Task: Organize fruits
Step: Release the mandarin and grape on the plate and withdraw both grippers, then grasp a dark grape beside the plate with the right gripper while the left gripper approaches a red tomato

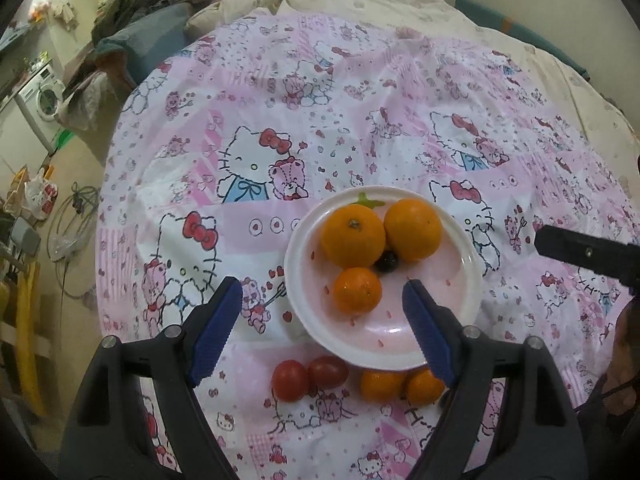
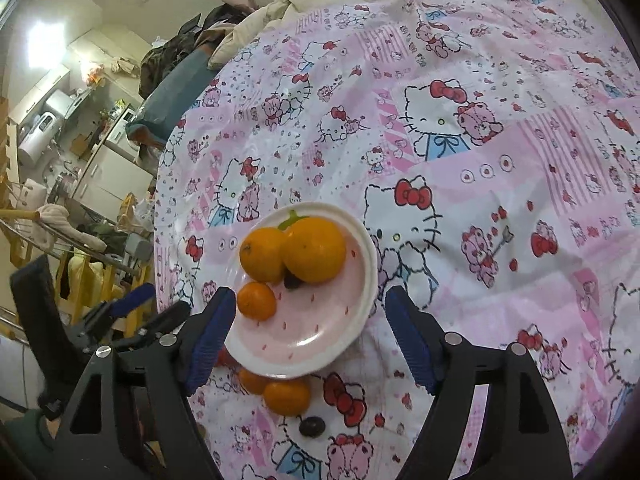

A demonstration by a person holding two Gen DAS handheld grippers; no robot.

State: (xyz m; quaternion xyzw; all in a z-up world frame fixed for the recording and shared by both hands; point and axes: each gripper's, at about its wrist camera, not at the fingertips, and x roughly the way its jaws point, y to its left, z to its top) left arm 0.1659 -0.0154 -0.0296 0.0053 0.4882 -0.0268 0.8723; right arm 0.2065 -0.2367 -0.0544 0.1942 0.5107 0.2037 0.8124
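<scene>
A pink-and-white plate [image 1: 472, 280] is seen on a bed spread with a cartoon-cat printed sheet [image 1: 360, 120]. On the plate, two large oranges [image 1: 353, 236] are set side by side at the far side, touching; a small tangerine [image 1: 357, 290] is placed just in front of them, and a dark grape [image 1: 387, 261] is lodged between the three. A green leaf-shaped tab [image 1: 366, 201] is visible at the plate's far rim.

On the sheet just beside the plate's near rim, two red cherry tomatoes [image 1: 290, 380] are laid touching each other, and two more tangerines [image 1: 382, 385] are laid beside them, partly hidden by the rim and by a blue pad. In the right wrist view, another dark grape [image 2: 312, 426] is seen alone on the sheet, near those tangerines.

The left hand-held gripper [image 1: 322, 320] is held above the plate's near edge with its jaws apart and nothing between the blue pads [image 1: 216, 332]. The right hand-held gripper [image 2: 310, 330] is likewise held over the plate with its jaws spread wide and nothing clamped.

Piled clothes [image 1: 152, 8] are seen at the far end of the bed, and a washing machine [image 1: 42, 96] stands beyond the bed at the left.
</scene>
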